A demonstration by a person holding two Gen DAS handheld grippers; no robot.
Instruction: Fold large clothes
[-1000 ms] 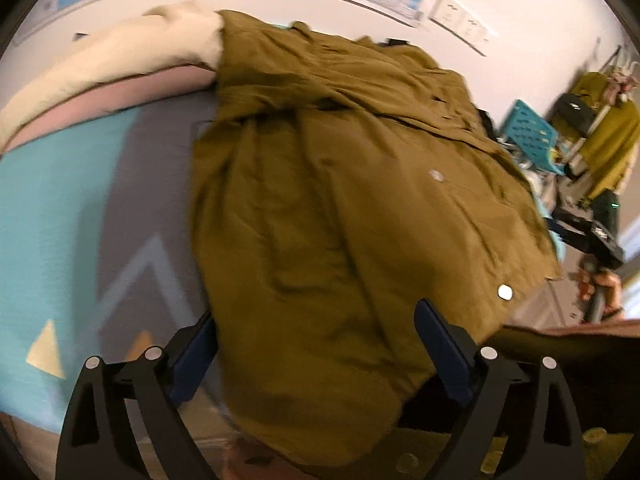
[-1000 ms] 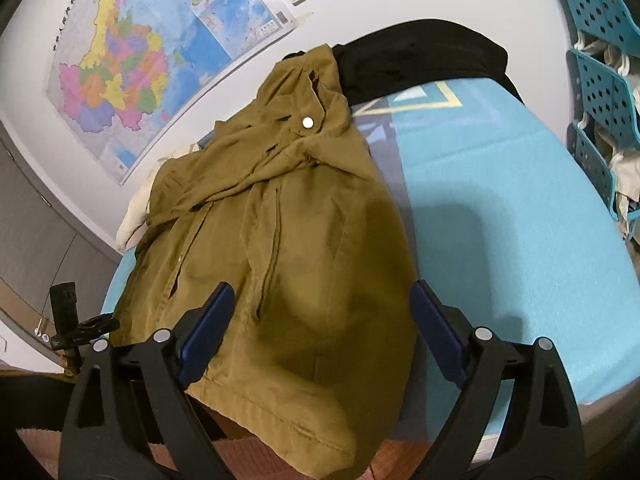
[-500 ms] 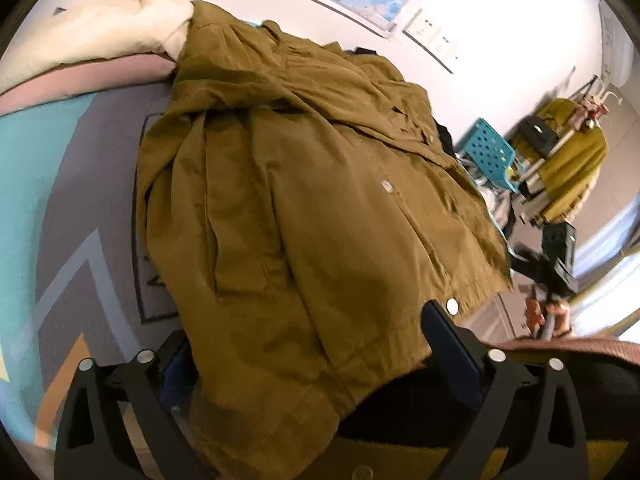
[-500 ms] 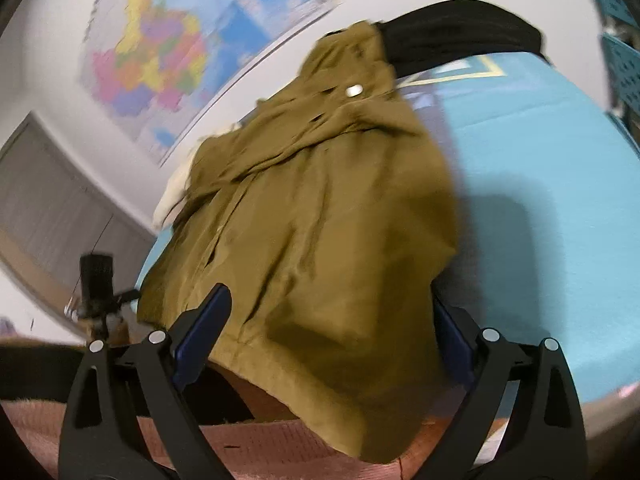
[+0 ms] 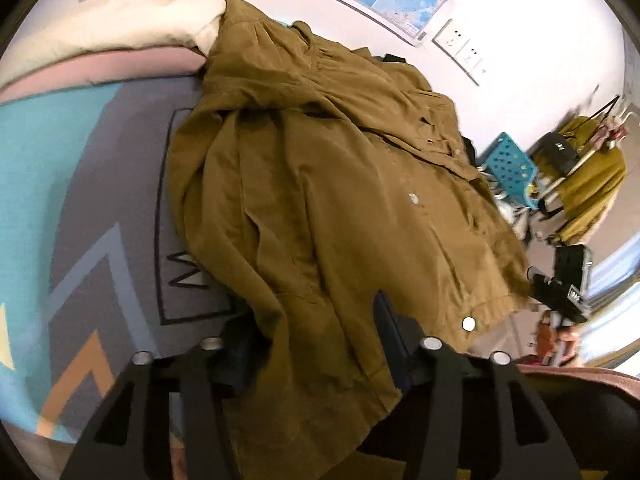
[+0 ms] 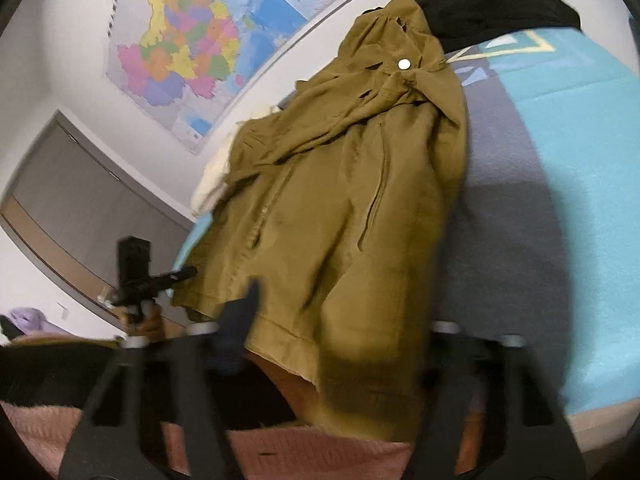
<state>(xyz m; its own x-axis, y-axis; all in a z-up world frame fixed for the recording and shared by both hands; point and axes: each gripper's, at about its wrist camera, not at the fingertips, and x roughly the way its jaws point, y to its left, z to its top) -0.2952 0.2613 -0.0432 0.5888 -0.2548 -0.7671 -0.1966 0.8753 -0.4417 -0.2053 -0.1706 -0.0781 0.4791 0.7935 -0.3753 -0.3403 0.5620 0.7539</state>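
Two grippers, the left gripper (image 5: 316,340) and right gripper (image 6: 340,320), each pinch the brown jacket's (image 5: 340,200) near hem. It lies rumpled across the frame's middle on the bed (image 5: 60,200). No neat fold shows yet.

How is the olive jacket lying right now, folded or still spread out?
Not folded: the olive jacket lies rumpled, spread lengthwise on the bed, its hem hanging over the near edge; a sleeve is bunched across the chest.

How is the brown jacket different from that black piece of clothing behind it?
The olive-brown jacket is spread out long across the bed, its hem hanging over the near edge; the black garment lies bunched against the wall. The jacket shows pale snap buttons; the black one shows no detail. Both lie on the bed.
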